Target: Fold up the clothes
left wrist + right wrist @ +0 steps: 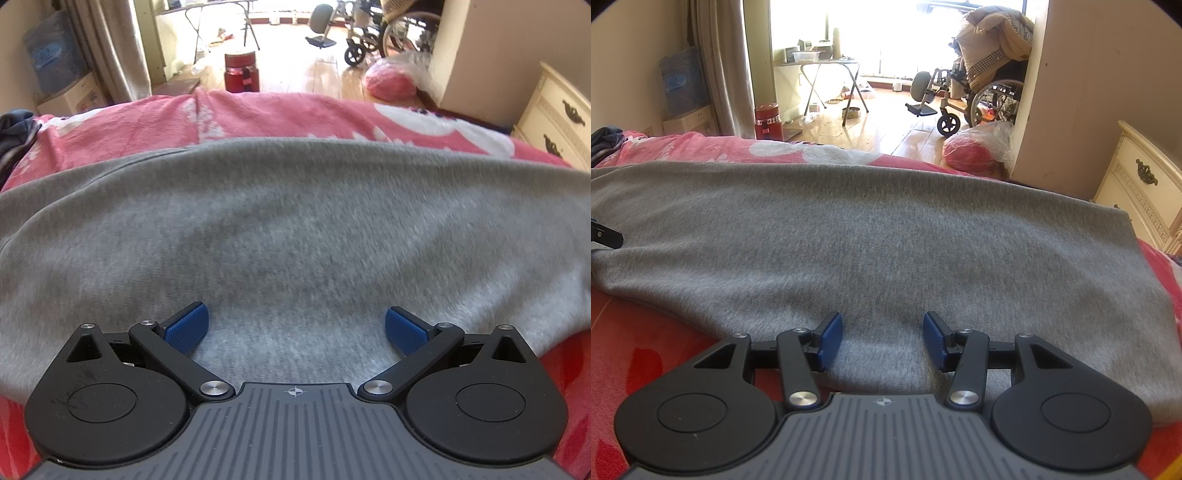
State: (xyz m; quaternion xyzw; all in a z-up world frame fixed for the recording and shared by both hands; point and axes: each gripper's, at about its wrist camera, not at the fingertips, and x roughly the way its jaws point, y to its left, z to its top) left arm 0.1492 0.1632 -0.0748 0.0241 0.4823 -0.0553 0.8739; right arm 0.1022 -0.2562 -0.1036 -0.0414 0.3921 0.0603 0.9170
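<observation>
A grey knit garment (288, 229) lies spread flat across a pink and white blanket (258, 114) on a bed. My left gripper (296, 323) hovers low over the garment's near edge, wide open, its blue pads (186, 328) holding nothing. In the right wrist view the same grey garment (871, 240) stretches from left to right, its right end a straight hem. My right gripper (882, 338) is open over the near edge, fabric showing between its blue pads (831, 341). A black part of the left gripper (605, 234) pokes in at the left edge.
A cream dresser (1137, 199) stands right of the bed. Beyond the bed's far edge are a wooden floor, a red jar (768, 122), a bagged pink bundle (975, 147), a wheelchair (982, 96) and a folding table (827, 74). Dark clothing (14, 129) lies at the far left.
</observation>
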